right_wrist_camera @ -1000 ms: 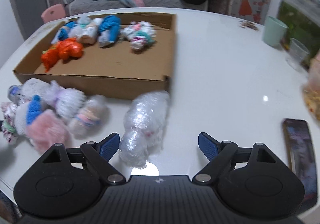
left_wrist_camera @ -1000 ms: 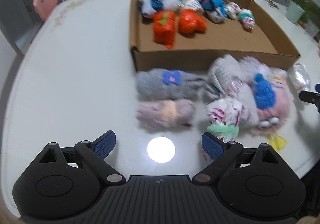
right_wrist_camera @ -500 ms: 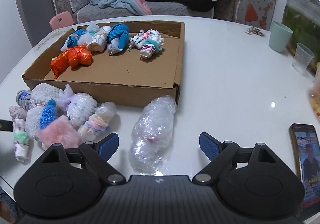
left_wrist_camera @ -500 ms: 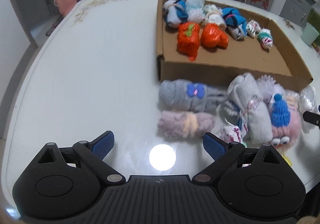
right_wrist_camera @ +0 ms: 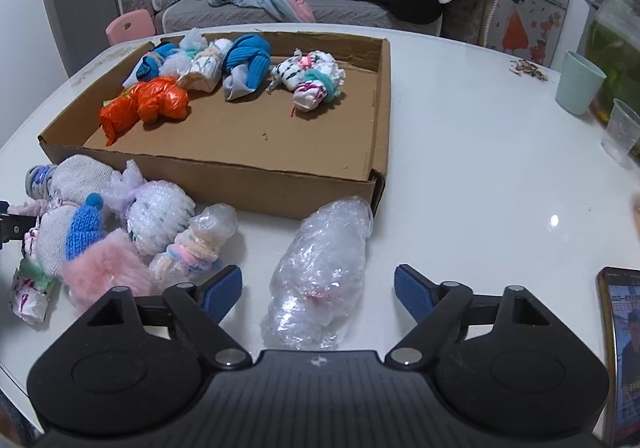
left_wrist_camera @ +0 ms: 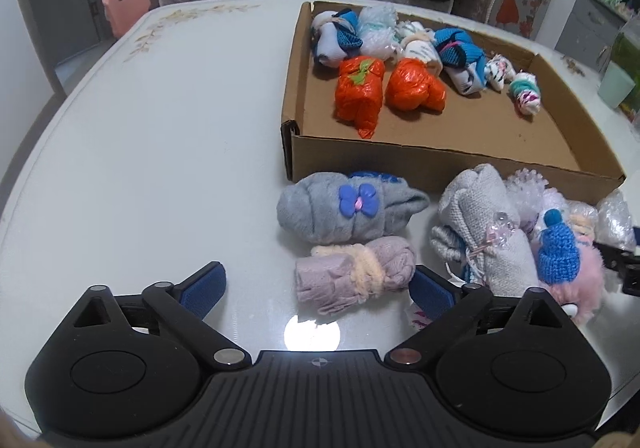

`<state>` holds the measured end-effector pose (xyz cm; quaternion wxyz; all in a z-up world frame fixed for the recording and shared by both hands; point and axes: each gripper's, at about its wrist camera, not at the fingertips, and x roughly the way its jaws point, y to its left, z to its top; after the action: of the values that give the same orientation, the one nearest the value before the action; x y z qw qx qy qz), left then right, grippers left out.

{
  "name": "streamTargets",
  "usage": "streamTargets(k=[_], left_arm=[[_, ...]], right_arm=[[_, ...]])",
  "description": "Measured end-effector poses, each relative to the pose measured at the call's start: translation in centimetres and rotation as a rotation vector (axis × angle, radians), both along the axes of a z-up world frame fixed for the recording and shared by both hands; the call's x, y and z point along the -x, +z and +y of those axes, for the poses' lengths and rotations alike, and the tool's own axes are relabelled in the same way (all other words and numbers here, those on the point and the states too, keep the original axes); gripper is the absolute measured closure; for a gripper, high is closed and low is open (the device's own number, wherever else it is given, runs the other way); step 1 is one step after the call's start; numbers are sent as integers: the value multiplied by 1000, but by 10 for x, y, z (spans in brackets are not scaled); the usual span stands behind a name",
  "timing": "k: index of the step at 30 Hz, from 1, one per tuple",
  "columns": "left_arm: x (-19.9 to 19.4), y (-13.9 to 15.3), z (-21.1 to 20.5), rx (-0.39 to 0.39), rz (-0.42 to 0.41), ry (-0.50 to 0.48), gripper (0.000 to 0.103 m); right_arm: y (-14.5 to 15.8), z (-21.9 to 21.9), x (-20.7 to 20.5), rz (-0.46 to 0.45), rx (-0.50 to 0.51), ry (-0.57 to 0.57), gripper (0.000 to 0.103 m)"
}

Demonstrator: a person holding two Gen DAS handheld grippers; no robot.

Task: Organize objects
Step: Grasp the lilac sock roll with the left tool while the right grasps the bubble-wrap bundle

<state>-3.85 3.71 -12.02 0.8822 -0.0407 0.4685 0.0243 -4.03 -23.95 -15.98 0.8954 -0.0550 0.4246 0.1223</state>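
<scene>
Here the clear plastic-wrapped bundle (right_wrist_camera: pixel 320 272) lies on the white table (right_wrist_camera: pixel 480 168), long axis running from the right gripper (right_wrist_camera: pixel 318 290) toward the near right corner of the cardboard box (right_wrist_camera: pixel 224 184), far end just short of it. Near end sits between the blue pads (right_wrist_camera: pixel 412 292); jaws have just been closing, gaps on both sides, not clamped. Left gripper (left_wrist_camera: pixel 316 290) has fingers apart; the lilac roll with a yellow band (left_wrist_camera: pixel 356 274) lies crosswise between them, right end at the right pad, contact unclear. Grey roll with a blue bow (left_wrist_camera: pixel 344 212) sits just behind, also crosswise.
</scene>
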Motion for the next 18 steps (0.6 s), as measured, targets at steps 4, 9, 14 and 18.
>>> streamTargets(k=[4,9,14,18], left_arm=[[10,-2,4,53,-44,72,6],[15,-2,0,69,-68,99,7],[15,0,1,75,-78,94,21],[15,2,-1,82,-81,67,40]], right_arm=[[-2,-2,4,-26,-6,-25,35],[-1,-2,6,-51,-11,-37,49],[1,0,8,-60,-6,-24,65],[0,-4,8,-60,-23,-28,69]])
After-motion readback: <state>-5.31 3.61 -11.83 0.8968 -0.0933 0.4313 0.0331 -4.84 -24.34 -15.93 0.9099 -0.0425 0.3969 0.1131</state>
